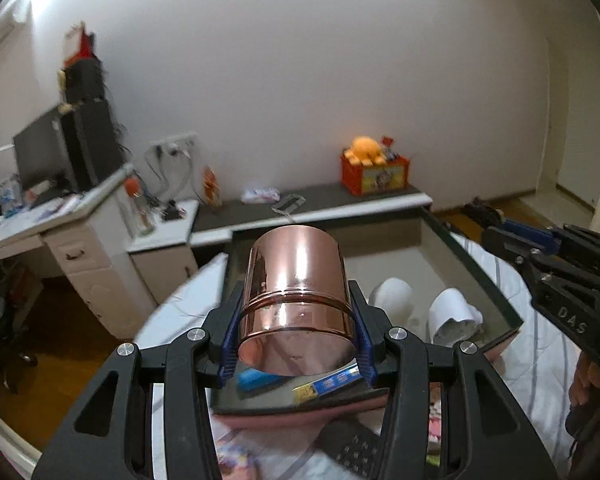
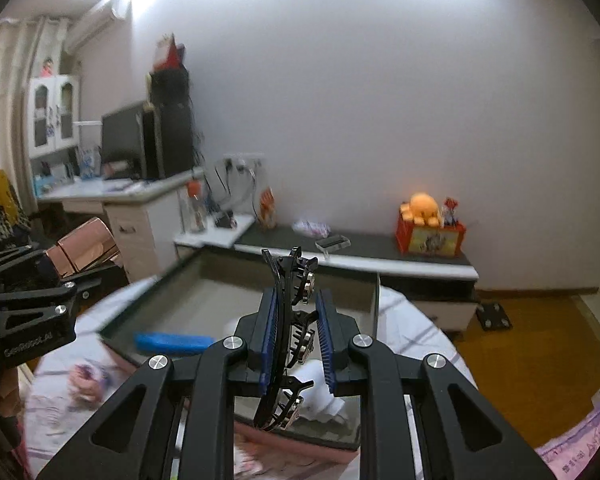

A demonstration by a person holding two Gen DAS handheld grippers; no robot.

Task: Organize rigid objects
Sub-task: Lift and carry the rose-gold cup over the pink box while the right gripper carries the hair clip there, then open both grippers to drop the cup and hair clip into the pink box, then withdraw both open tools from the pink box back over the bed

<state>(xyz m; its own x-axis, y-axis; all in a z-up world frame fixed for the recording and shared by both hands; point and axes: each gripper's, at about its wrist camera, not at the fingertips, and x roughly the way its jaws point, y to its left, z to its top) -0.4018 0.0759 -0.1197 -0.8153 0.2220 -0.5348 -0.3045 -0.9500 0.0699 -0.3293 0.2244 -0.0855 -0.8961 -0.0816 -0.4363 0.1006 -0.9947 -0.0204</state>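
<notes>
A shiny copper-coloured tin (image 1: 296,300) sits between the blue pads of my left gripper (image 1: 296,344), which is shut on its lower band. The tin hangs over the near end of a dark-rimmed storage box (image 1: 476,264) on the bed. My right gripper (image 2: 296,336) is shut on a black hair claw clip (image 2: 288,320) with metallic studs, held upright above the same box (image 2: 140,300). Inside the box lie a blue case (image 2: 172,342) and white rolled items (image 1: 392,296). Each gripper shows in the other's view: the right gripper (image 1: 512,236) and the left gripper (image 2: 40,280) with the tin (image 2: 88,248).
The box rests on a bed with a pale striped sheet (image 1: 496,360). A black perforated object (image 1: 352,440) lies near my left gripper. Behind are a grey-topped ledge (image 2: 360,248) bearing a red toy box (image 2: 428,236), and a white desk (image 1: 84,240) with a monitor.
</notes>
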